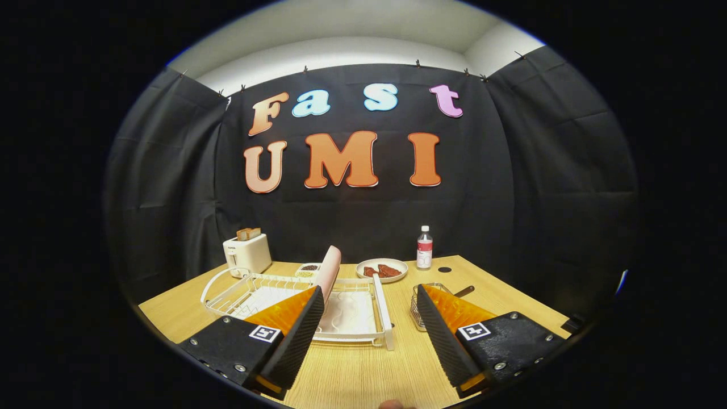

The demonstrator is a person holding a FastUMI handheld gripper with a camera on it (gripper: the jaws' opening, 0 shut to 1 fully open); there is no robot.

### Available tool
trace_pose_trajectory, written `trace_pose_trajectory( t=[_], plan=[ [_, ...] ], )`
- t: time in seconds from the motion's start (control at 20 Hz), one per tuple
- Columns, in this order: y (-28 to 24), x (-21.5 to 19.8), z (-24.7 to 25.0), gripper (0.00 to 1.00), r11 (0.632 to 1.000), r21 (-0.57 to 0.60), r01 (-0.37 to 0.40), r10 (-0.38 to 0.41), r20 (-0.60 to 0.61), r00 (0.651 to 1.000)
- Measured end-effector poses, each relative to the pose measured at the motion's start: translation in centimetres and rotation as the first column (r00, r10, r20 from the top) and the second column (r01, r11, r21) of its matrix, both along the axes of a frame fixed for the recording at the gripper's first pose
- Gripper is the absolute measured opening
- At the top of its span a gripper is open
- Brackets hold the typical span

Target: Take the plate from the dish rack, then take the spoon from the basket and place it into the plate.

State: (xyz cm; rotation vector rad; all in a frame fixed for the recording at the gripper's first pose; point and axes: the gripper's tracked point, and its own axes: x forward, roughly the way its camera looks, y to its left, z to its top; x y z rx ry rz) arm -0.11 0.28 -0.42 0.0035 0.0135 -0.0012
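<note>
Nearest the camera, at the bottom of the frame, the tongs (370, 335) stand wide apart with nothing between their two black and orange fingers (295, 335). They hang over the bare front of the light wooden table (363, 369).

At the left of the frame, near the back of the table, sits a white toaster (247, 254) with toast poking out. Next to it, in the lower middle of the frame, is the white wire dish rack (295, 298). The round pink plate (330, 266) stands on its edge in the rack, just past the left finger. So I think the first job is not done yet.

Right of the middle, behind the rack, a white dish with brown food (382, 269) rests on the table, and a clear bottle with a white cap (424, 247) stands beside it.

Just past the right finger is the small wire basket (423, 309). A dark handle (464, 291) sticks out of it, most likely the spoon. It is not yet taken out.

Both jobs are left to do: the plate first, then the spoon.
</note>
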Motion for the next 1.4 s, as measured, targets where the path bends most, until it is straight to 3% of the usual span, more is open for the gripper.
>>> trace_pose_trajectory(
  t=[0.6,0.95,1.15,1.4],
  plan=[
    [0.5,1.6,-0.3,0.98,1.000,0.013,0.012,-0.011,-0.067,0.998],
    [4.9,7.3,2.2,0.98,0.997,-0.027,-0.065,0.061,-0.142,0.988],
    [7.4,11.9,1.2,0.98,0.993,-0.016,-0.117,0.109,-0.252,0.962],
    [8.3,16.3,-1.9,0.98,0.995,-0.001,-0.103,0.093,-0.422,0.902]
  ],
)
